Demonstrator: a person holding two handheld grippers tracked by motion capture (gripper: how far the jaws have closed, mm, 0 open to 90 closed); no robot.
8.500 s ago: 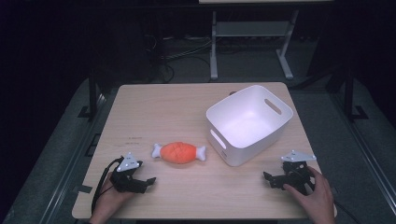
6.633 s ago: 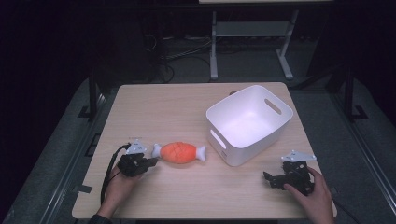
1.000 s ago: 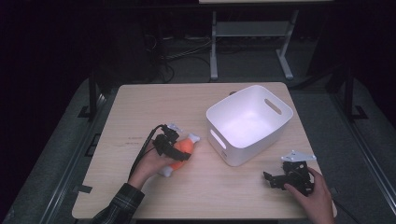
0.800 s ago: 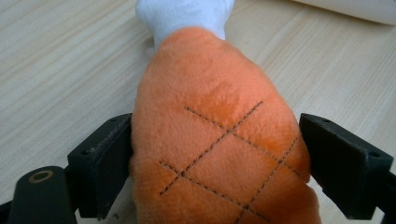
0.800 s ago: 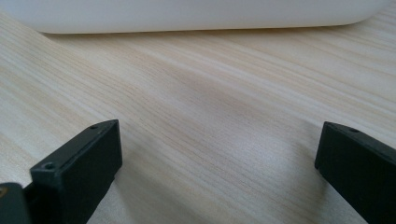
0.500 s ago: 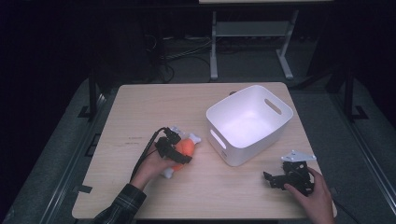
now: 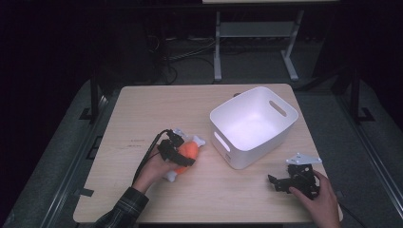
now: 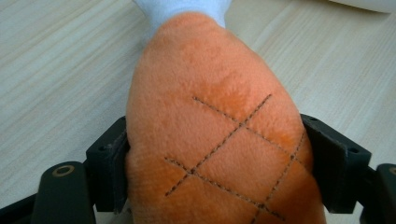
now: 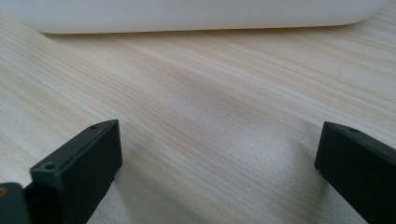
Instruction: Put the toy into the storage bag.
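An orange plush drumstick with white bone ends (image 7: 186, 153) is held just above the wooden table (image 7: 157, 109), left of the white bin (image 7: 253, 124). My left gripper (image 7: 173, 151) is shut on the plush's orange body (image 8: 219, 140), both black jaws pressing its sides. One white end points toward the bin, the other hangs down near the hand. My right gripper (image 7: 285, 182) rests low near the table's front right corner, open, with bare wood between its jaws (image 9: 215, 163).
The white bin has handle slots and stands at the right middle of the table; its wall (image 9: 187, 16) runs across the top of the right gripper view. A metal stand (image 7: 252, 42) is beyond the table's far edge. Dark floor surrounds the table.
My left gripper closed on the plush drumstick, lifted it and carried it right toward the bin, tilting it. The right gripper has stayed put.
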